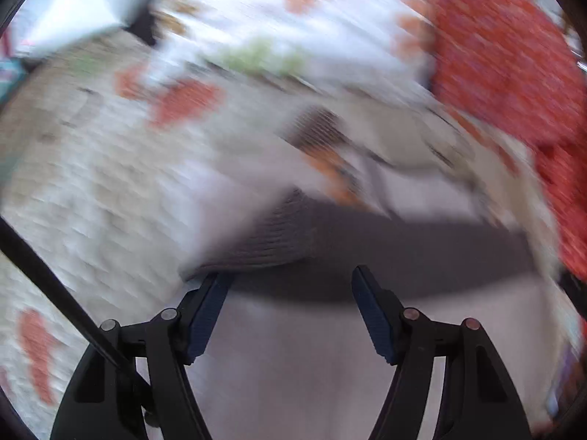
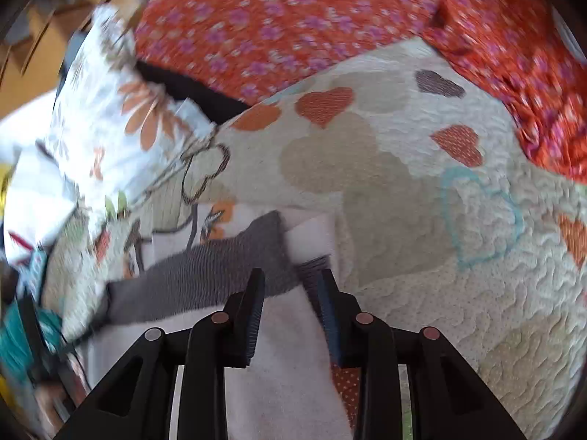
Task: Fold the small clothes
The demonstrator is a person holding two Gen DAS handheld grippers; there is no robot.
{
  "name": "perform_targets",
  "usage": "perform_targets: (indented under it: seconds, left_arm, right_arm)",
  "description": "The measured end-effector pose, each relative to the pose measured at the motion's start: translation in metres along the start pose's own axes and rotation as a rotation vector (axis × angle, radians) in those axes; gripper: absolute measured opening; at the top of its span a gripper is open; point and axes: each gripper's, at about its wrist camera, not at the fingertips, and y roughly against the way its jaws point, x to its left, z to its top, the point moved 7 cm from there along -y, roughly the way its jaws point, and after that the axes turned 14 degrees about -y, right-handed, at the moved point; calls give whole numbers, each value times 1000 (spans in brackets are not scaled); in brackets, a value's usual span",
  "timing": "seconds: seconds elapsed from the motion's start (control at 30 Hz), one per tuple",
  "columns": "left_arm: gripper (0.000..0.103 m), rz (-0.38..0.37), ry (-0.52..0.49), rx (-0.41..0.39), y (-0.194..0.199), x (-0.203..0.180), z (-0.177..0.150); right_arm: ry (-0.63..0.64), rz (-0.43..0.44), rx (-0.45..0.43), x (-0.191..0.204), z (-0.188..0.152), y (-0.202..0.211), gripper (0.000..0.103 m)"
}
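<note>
A small white garment (image 2: 286,366) with a grey ribbed band (image 2: 205,275) lies on the heart-patterned quilt (image 2: 422,220). My right gripper (image 2: 291,275) hovers over the band's right end. Its jaws stand a little apart, the cloth shows in the gap, and the pads do not press on it. The left wrist view is badly blurred. There my left gripper (image 1: 289,275) is wide open over the same white garment (image 1: 293,348). Its left fingertip sits at the edge of the grey band (image 1: 279,234), and nothing is gripped.
Red floral fabric (image 2: 293,18) is heaped at the far side of the quilt. A white pillow with orange flowers (image 2: 110,110) lies to the left. Something teal (image 2: 14,337) sits at the lower left edge.
</note>
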Motion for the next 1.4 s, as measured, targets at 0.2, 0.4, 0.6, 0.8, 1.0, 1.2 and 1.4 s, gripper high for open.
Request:
perform_targets:
  seconds: [0.2,0.4,0.6,0.8,1.0,1.2,1.4]
  left_arm:
    - [69,235,277,32,-6,86,-10]
    - [69,74,310,49,3,81,-20]
    - [69,24,233,50,23,65,-38]
    - [70,-87,280,72,44,70,-71]
    - [70,-159,303,76,53,62,-92]
    - [70,-142,316,83,63,68,-118]
    - [70,-134,313,136,62,68,-145]
  right_arm:
    - [28,-5,38,0,-9,-9,40]
    - [-27,18,46,-8,-5,-7,48]
    - [-15,38,72,-5,-16,-2,48]
    - [3,17,76,-12,-35,6,48]
    - [-25,-69,84,-39,-64,7,39]
    - [91,4,147,-35,-85,31,5]
    - [17,-34,158,-75,-87,49,6]
